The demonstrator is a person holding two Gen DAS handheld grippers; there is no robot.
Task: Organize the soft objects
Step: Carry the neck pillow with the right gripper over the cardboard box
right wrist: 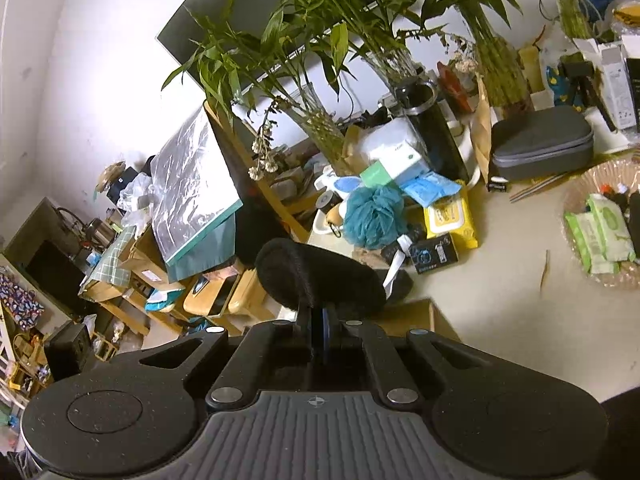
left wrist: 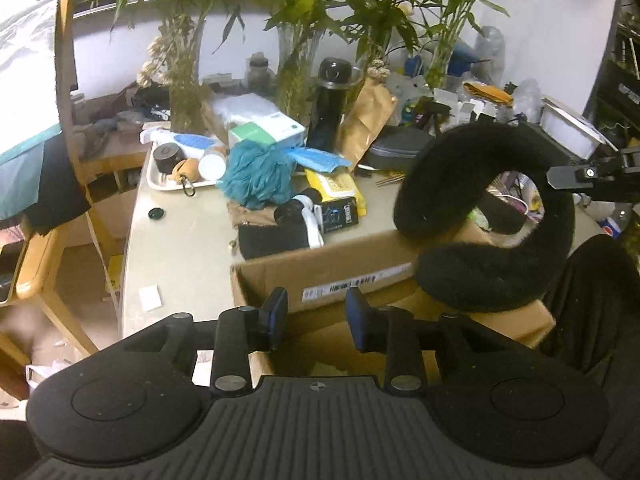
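Right wrist: right claw point(right wrist: 319, 328) clamps black neck pillow point(right wrist: 320, 276); left claw point(left wrist: 317, 314) parted, empty.

We see the box point(left wrist: 360, 280) at the near edge of the table point(left wrist: 180, 248), and the curved pillow point(left wrist: 480, 216) hangs over the box's right end, up off the table. Behind the box lie the socks point(left wrist: 280, 232), and behind them the puffy sponge point(left wrist: 256, 176), with the tray point(left wrist: 160, 180) to its left near the table's left edge. At the far edge stand the bottle point(left wrist: 330, 108) and the plants point(left wrist: 296, 76), and the zip case point(left wrist: 396, 148) lies right of the bottle.
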